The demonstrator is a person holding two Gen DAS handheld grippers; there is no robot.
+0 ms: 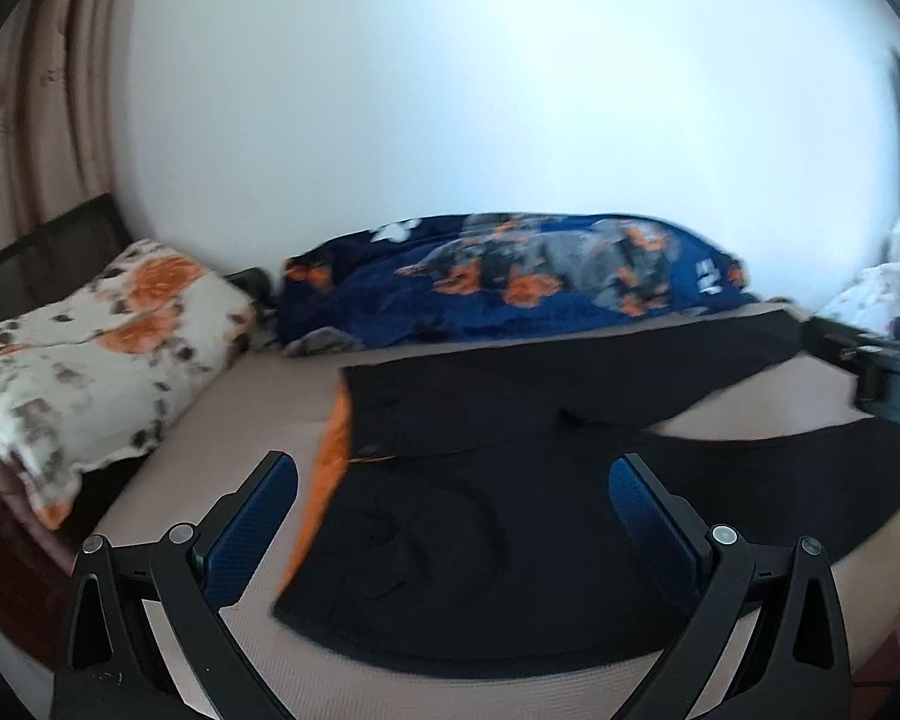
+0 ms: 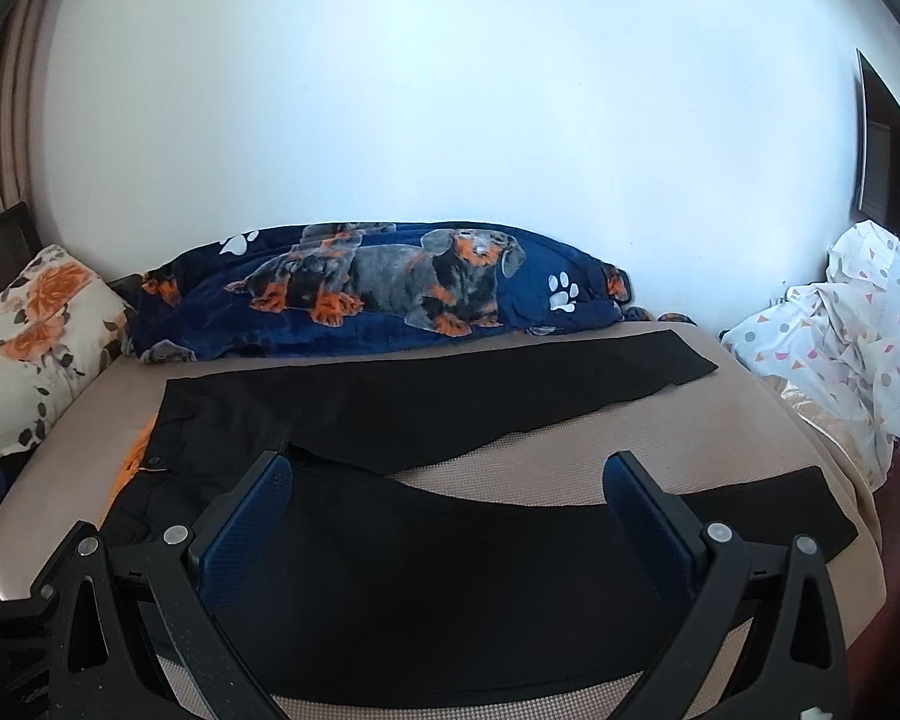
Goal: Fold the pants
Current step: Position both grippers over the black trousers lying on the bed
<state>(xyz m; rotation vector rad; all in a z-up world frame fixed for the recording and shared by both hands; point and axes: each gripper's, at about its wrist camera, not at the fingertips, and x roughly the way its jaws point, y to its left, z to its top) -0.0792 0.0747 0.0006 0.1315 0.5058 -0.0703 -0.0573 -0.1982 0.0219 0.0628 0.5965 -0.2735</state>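
Black pants [image 2: 390,414] lie flat on the beige bed [image 2: 570,450], waistband at the left, the two legs spread apart toward the right. An orange lining shows along the waistband [image 1: 324,480]. In the left wrist view the pants [image 1: 480,510] fill the middle. My left gripper [image 1: 453,477] is open and empty above the waist and seat area. My right gripper [image 2: 447,477] is open and empty above the near leg. The right gripper's body [image 1: 882,372] shows at the right edge of the left wrist view.
A blue dachshund blanket [image 2: 378,288] lies along the back wall. A floral pillow [image 2: 24,348] is at the left. A white patterned sheet [image 2: 840,336] is bunched at the right. A dark headboard [image 1: 48,258] stands behind the pillow.
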